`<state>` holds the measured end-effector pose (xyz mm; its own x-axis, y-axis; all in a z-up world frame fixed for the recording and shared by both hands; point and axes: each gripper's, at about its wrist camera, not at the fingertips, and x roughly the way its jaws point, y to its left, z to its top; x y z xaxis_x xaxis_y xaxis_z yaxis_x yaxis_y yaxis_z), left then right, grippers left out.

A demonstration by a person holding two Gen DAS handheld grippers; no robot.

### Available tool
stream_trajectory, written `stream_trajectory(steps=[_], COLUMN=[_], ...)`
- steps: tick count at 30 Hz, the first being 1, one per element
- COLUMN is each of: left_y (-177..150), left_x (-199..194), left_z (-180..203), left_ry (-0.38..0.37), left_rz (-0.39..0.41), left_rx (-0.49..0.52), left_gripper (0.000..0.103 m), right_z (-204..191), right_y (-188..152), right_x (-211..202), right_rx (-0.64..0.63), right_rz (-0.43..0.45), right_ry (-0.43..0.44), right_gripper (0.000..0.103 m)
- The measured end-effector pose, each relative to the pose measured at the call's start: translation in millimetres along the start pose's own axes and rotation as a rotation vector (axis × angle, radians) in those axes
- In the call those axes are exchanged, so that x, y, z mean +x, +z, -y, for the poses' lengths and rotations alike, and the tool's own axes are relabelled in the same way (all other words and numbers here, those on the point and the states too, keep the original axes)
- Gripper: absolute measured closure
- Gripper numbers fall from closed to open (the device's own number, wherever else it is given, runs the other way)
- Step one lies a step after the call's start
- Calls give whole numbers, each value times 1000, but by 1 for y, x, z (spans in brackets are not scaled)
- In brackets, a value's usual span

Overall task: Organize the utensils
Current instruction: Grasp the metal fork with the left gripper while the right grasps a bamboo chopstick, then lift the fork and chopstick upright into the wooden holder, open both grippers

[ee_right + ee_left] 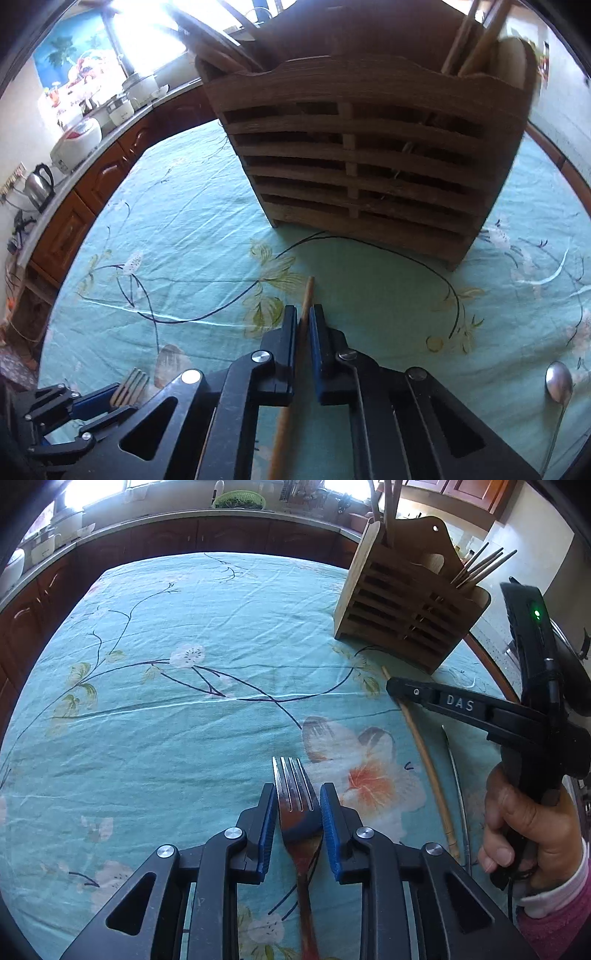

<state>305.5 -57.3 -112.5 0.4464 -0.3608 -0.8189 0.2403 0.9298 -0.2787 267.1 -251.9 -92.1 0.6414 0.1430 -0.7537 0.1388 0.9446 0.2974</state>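
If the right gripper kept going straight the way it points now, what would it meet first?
Most likely the slatted front of the wooden holder, which stands straight ahead of the right gripper. Only bare tablecloth lies between. The chopstick it grips would probably touch first; depth is uncertain.

A table is covered by a teal floral tablecloth (155, 709). A slatted wooden utensil holder (362, 166) is stood upright on the cloth toward its far right. A metal fork (295, 805), a wooden chopstick (430, 771) and a metal spoon (558, 384) are seen lying flat on the cloth nearer the cameras, the chopstick just beside the holder's base
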Motion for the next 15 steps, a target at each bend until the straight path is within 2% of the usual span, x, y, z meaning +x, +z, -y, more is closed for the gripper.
stream_trajectory(steps=[4,13,14,15], left_y=[-5,-15,-17,-19], left_x=[-21,-95,-105,-114], left_z=[-5,-1,0,1], left_ry=[-35,-81,-90,-99], left_rz=[38,177,195,209], left_rx=[-19,-11,-10,-9], left_gripper=[83,86,88,100], right_z=[12,12,12,12], right_y=[-9,-24,-25,-25], right_x=[-38,-140,-151,-162], right_rx=[58,42,38,33], right_rz=[56,220,240,259], right_ry=[93,177,187,194], right_gripper=[98,98,98,98])
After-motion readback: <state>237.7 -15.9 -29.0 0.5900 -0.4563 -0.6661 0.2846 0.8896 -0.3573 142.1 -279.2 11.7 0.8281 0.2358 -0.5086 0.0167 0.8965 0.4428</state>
